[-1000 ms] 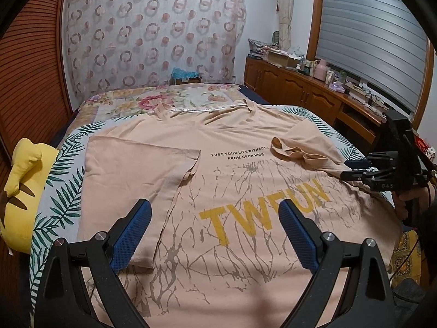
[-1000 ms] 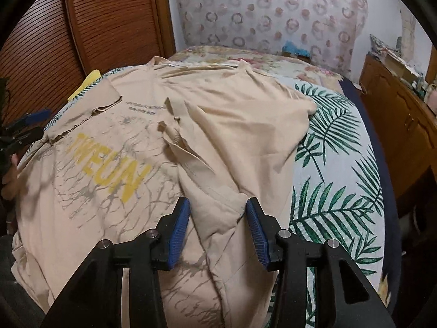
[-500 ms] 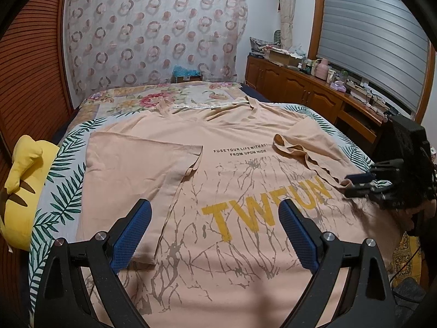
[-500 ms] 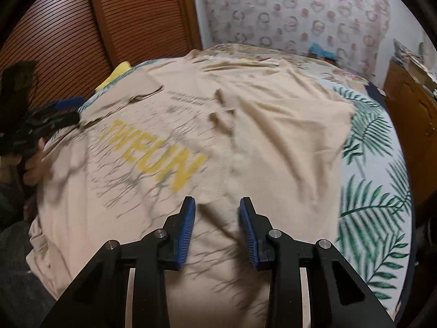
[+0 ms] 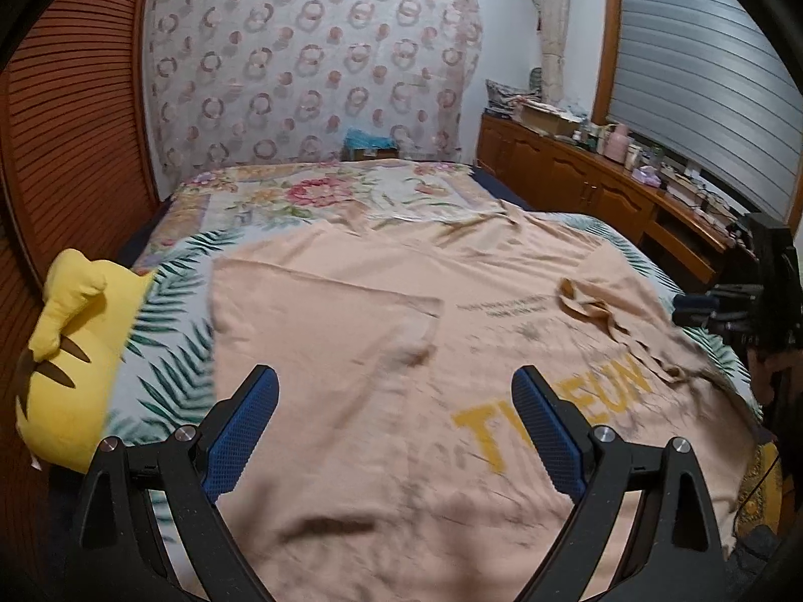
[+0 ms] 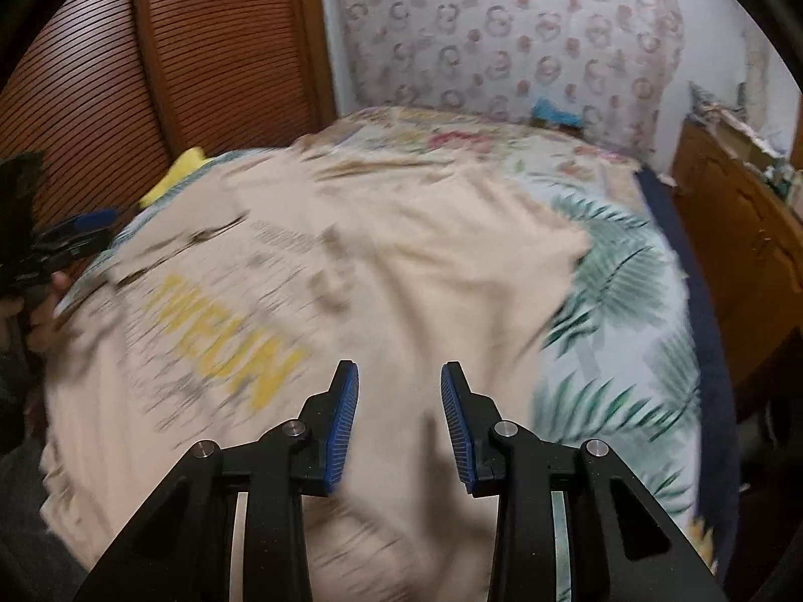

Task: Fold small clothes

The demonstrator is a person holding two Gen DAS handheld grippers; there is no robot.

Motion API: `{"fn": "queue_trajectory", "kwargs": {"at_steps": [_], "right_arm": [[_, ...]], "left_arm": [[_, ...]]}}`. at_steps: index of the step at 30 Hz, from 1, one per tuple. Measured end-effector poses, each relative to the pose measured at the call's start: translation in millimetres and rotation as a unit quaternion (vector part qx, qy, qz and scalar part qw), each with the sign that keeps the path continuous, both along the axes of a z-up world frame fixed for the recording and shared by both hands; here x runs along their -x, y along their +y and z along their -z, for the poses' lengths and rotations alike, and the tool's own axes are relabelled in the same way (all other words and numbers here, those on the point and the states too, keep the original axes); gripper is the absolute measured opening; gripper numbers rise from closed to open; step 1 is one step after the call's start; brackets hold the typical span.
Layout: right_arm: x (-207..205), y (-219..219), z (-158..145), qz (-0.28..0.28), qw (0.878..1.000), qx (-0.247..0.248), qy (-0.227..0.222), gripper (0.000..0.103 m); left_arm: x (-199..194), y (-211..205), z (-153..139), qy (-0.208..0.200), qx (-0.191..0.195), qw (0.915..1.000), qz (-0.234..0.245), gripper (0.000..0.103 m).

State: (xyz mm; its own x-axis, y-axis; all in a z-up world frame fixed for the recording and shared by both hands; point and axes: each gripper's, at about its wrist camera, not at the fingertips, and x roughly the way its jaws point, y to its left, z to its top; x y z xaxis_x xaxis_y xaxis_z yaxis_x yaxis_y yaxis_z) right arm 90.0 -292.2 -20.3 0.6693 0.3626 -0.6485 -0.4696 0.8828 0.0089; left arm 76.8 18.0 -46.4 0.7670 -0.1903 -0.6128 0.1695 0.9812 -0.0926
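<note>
A peach T-shirt (image 5: 381, 451) with yellow lettering lies spread face up on the bed. One sleeve (image 5: 321, 331) is folded flat over the chest. The other sleeve (image 5: 607, 311) lies rumpled across the print. My left gripper (image 5: 394, 373) hangs open and wide over the shirt's lower front, with nothing between its pads. My right gripper (image 6: 399, 376) hovers over the shirt's side, its jaws opening and nothing pinched between them. Each gripper shows in the other's view: the right gripper (image 5: 722, 301) at the right edge, the left gripper (image 6: 65, 241) at the left edge.
A yellow plush pillow (image 5: 65, 351) rests at the bed's left edge by the slatted wooden door (image 5: 65, 125). A leaf-print bedcover (image 6: 627, 301) shows around the shirt. A wooden cabinet (image 5: 602, 190) loaded with small items runs along the right wall.
Sleeve fabric that bunched between my right jaws a second ago now lies on the shirt, and that gripper has lifted clear. My left gripper has shifted leftward over the shirt.
</note>
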Motion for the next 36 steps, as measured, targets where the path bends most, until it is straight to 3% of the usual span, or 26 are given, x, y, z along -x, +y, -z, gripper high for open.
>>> {"fn": "queue_trajectory", "kwargs": {"at_steps": [8, 15, 24, 31, 36], "right_arm": [[-77.1, -13.7, -3.7, 0.056, 0.998, 0.004, 0.007, 0.041], [-123.9, -5.0, 7.4, 0.076, 0.997, 0.005, 0.031, 0.041], [-151.9, -1.4, 6.2, 0.093, 0.995, 0.014, 0.037, 0.041], [-149.5, -2.1, 9.1, 0.104, 0.994, 0.014, 0.026, 0.049], [-149.9, -3.7, 9.2, 0.106, 0.994, 0.013, 0.026, 0.049]], "left_arm": [[-41.2, 38.9, -7.6, 0.004, -0.019, 0.9997, -0.016, 0.095], [-77.9, 72.8, 1.8, 0.029, -0.006, 0.9990, -0.032, 0.074], [-125.9, 105.7, 21.7, 0.069, 0.006, 0.9960, -0.055, 0.072], [-150.4, 121.0, 31.7, 0.098, 0.009, 0.9938, -0.051, 0.054], [-163.8, 127.7, 38.0, 0.116, 0.011, 0.9924, -0.041, 0.050]]}}
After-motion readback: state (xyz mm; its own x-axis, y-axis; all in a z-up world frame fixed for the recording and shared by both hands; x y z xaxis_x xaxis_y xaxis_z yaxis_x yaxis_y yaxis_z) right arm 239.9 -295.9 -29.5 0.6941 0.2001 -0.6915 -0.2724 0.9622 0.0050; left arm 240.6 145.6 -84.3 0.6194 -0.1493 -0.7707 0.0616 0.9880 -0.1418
